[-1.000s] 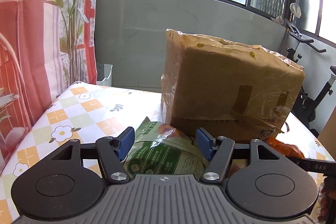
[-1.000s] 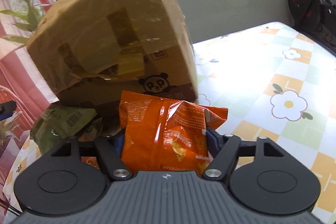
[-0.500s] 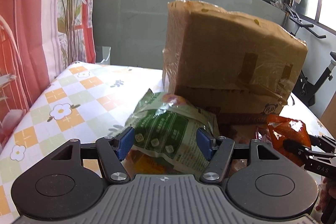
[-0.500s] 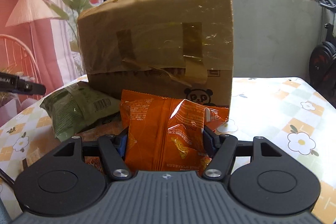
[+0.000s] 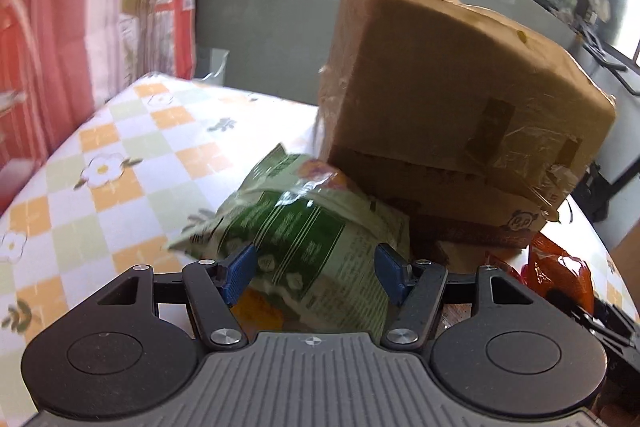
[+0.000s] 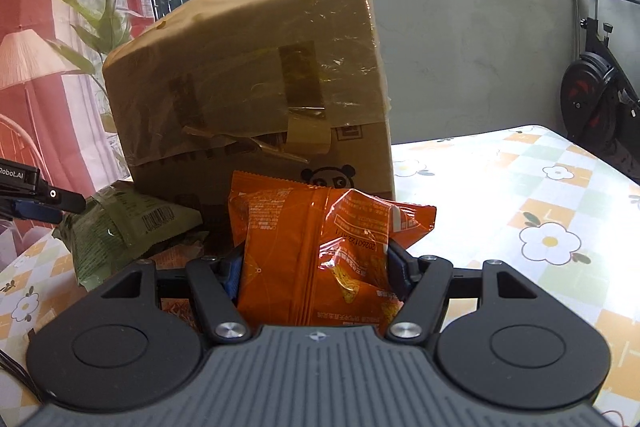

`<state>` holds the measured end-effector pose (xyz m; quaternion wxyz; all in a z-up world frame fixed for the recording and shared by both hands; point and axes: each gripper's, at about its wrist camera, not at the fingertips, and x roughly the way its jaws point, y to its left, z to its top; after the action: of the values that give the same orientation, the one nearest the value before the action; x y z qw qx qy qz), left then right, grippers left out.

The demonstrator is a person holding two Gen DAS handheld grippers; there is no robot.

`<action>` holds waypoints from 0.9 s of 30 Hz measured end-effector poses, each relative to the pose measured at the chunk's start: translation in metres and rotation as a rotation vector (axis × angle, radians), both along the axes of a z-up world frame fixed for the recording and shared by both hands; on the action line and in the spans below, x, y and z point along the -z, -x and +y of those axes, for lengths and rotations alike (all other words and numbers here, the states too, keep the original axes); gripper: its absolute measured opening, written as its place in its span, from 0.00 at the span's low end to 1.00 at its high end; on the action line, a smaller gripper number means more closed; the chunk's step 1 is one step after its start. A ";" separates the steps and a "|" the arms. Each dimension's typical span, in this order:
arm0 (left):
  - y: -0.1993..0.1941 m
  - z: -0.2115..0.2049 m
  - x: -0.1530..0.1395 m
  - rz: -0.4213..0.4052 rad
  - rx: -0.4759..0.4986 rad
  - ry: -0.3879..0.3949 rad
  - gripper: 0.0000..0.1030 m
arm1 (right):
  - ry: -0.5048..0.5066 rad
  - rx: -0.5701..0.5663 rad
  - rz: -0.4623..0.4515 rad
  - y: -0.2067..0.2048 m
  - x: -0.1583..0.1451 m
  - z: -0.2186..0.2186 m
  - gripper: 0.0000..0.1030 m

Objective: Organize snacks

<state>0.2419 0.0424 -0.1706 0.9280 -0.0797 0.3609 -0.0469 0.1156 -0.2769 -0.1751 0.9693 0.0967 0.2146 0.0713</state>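
My left gripper is shut on a green snack bag, its blue pads pressing the bag's sides; the bag hangs just in front of a taped cardboard box. My right gripper is shut on an orange snack bag, held upright before the same cardboard box. In the right wrist view the green snack bag and the left gripper's fingers show at the left. In the left wrist view the orange snack bag shows at the lower right.
A table with a flowered check cloth carries the box. More snack packets lie at the box's foot. A red curtain hangs at the left, an exercise bike stands at the right, and windows run behind.
Both grippers sank a little with their bags and rolled. The green bag now shows more fully before the box. The orange bag stands more level in front of the box.
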 end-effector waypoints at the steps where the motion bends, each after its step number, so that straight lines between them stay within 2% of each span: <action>1: 0.002 0.002 0.002 0.016 -0.034 0.019 0.66 | -0.001 -0.005 -0.002 0.000 0.000 0.000 0.65; 4: 0.008 0.009 0.010 0.059 -0.142 0.091 0.66 | -0.007 -0.022 -0.001 0.000 0.001 -0.001 0.65; 8: -0.005 0.011 0.020 0.097 -0.172 0.122 0.69 | -0.024 -0.027 -0.003 0.000 0.001 -0.003 0.65; 10: -0.011 0.016 0.018 0.070 -0.208 0.165 0.70 | -0.030 -0.029 -0.004 0.001 0.001 -0.004 0.66; 12: -0.016 0.021 0.017 0.044 -0.255 0.216 0.75 | -0.039 -0.030 -0.004 0.001 0.001 -0.005 0.65; 14: -0.019 0.023 0.019 0.028 -0.283 0.235 0.80 | -0.047 -0.029 0.001 0.001 0.002 -0.007 0.66; 19: -0.023 0.027 0.033 0.035 -0.314 0.320 0.82 | -0.050 -0.032 0.001 0.002 0.002 -0.007 0.65; 21: -0.025 0.024 0.035 0.022 -0.317 0.318 0.84 | -0.050 -0.033 0.003 0.001 0.002 -0.007 0.66; 24: -0.032 0.015 0.032 -0.015 -0.299 0.240 0.88 | -0.046 -0.034 0.004 0.001 0.001 -0.007 0.66; 27: -0.039 0.014 0.033 -0.030 -0.321 0.226 0.90 | -0.046 -0.035 0.005 0.001 0.001 -0.007 0.66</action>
<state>0.2807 0.0563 -0.2039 0.9140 -0.2394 0.3219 0.0604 0.1150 -0.2835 -0.1763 0.9649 0.1154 0.2170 0.0929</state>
